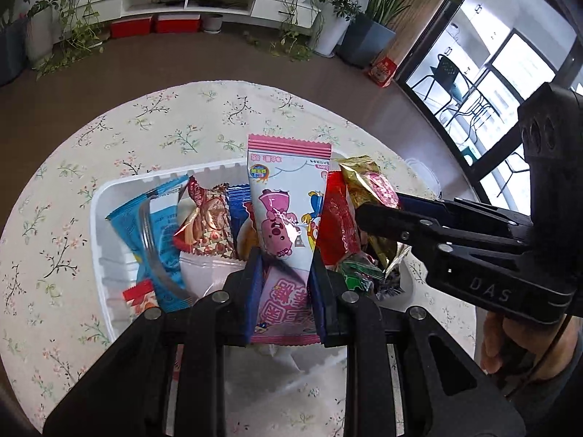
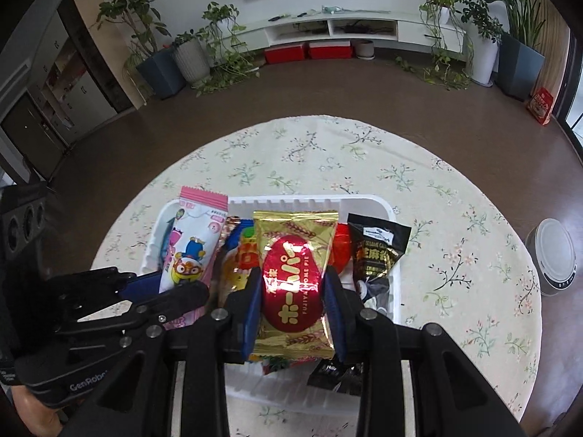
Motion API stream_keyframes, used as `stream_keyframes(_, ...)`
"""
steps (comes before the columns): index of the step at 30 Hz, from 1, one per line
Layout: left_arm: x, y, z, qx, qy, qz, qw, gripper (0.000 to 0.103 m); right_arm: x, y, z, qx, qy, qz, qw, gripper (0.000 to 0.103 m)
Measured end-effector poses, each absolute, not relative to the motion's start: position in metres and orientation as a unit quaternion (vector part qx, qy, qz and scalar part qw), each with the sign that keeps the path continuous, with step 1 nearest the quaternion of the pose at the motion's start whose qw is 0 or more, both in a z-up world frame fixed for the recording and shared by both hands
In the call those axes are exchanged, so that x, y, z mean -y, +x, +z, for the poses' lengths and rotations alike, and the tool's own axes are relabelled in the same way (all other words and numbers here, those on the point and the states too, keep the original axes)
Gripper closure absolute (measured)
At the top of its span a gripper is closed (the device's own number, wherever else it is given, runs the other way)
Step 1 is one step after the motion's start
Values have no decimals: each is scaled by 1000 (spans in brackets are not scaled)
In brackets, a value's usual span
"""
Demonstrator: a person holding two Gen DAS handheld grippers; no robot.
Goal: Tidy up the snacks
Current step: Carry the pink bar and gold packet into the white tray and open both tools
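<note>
Left gripper clamped on pink cartoon packet — right gripper on gold pie packet — above white tray.

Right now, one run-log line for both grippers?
left gripper: shut on pink snack packet | right gripper: shut on gold pie packet | both over white tray

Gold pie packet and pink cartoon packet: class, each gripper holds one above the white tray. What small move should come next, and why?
Probably lower each packet toward the white tray before letting go. The right gripper is shut on the gold pie packet, the left gripper on the pink cartoon packet, and both hang over a tray already crowded with snacks.
</note>
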State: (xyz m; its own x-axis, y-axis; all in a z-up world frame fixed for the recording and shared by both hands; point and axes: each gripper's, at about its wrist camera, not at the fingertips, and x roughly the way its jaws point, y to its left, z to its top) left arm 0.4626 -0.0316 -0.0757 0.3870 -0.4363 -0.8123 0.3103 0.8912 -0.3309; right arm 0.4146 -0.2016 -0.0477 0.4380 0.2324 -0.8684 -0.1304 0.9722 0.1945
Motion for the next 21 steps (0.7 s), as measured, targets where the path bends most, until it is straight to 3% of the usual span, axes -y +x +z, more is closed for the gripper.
stream_keyframes(21,47,475,-110,-502,-68,-213,835,78,194,427,-77,-534,33,98,839,67)
